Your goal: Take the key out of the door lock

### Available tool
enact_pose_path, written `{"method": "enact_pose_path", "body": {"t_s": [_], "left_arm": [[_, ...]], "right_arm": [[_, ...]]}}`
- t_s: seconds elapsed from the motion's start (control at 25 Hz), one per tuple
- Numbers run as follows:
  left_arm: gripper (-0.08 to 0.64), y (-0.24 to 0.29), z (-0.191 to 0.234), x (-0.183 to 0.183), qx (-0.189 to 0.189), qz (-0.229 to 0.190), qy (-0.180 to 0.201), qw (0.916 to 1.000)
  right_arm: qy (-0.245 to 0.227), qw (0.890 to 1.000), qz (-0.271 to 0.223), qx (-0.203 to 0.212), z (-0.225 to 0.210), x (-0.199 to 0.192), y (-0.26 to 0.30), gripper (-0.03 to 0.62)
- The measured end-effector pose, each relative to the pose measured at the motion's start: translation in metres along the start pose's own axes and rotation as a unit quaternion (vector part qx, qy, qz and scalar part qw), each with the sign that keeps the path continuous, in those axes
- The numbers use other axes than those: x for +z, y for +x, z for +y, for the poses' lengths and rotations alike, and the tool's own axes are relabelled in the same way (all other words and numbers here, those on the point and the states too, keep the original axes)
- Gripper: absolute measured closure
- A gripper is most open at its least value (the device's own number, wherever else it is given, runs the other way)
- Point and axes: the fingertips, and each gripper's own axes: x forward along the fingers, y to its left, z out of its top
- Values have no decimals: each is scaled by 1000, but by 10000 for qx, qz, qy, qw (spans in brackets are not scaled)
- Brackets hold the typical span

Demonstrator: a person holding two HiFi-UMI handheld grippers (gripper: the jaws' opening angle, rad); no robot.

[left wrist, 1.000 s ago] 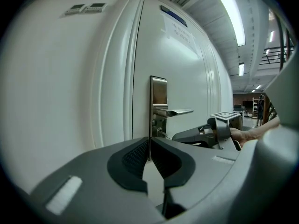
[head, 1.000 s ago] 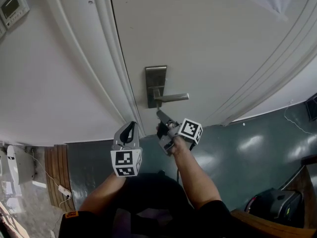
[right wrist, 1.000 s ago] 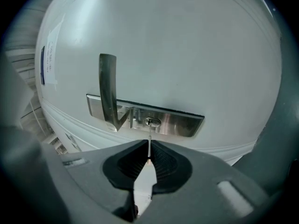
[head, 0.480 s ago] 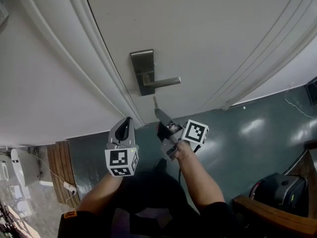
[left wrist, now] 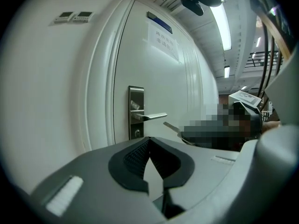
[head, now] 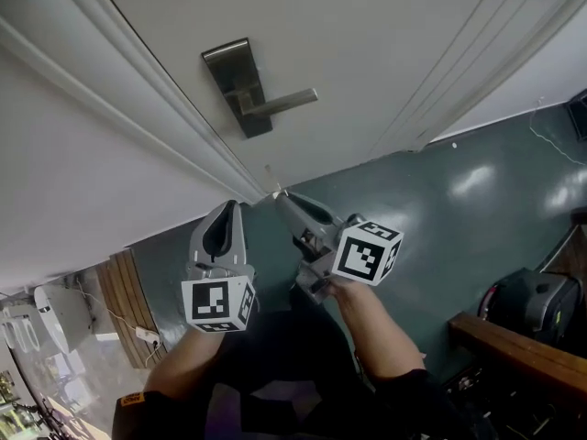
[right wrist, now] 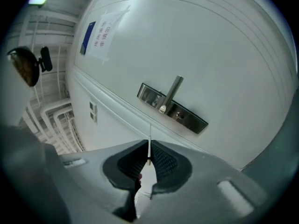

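A steel lock plate (head: 231, 79) with a lever handle (head: 282, 103) sits on the white door (head: 367, 35). Its keyhole (right wrist: 179, 116) has nothing in it. My right gripper (head: 283, 197) hangs below the plate, apart from the door, shut on a thin silver key (right wrist: 149, 143) that points toward the lock. The key's blade (left wrist: 171, 125) also shows in the left gripper view, right of the handle. My left gripper (head: 228, 213) hovers beside the right one, shut, with nothing between its pads (left wrist: 135, 155).
The door frame (head: 156, 108) runs along the left of the door, with white wall beyond. Below lies dark green floor (head: 459, 200). A black bag (head: 523, 305) and a wooden bench edge (head: 518, 348) stand at the right, and a power strip (head: 145, 335) lies at the left.
My right gripper has drawn back from the lock plate with the key, which was at the keyhole a second ago. The left gripper stayed beside it. The door has slid up in view.
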Motion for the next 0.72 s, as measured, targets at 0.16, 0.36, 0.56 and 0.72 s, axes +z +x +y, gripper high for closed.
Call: {"method": "enact_pose_path", "body": {"t_s": [0.16,0.36,0.56,0.72], "left_arm": [[541,-24,-8,3,-362,-93,126,9992],[541,-76,-2,-21,-768,-127,112,9969],[541,-141,21,-37,-1111,-128,28,9937],[541,-194,26,-40,-1381,-123,-17,9903]], "right_arm": [[-391,9987,-103,-295,20,-29,-16,577],[-755,9936,-305,-785,45,-79,-35,577],[-1058,9844,-526,-1307,88,-138,-56,577],[-1203,9765,-685,-1654,126,-183,-77,577]]}}
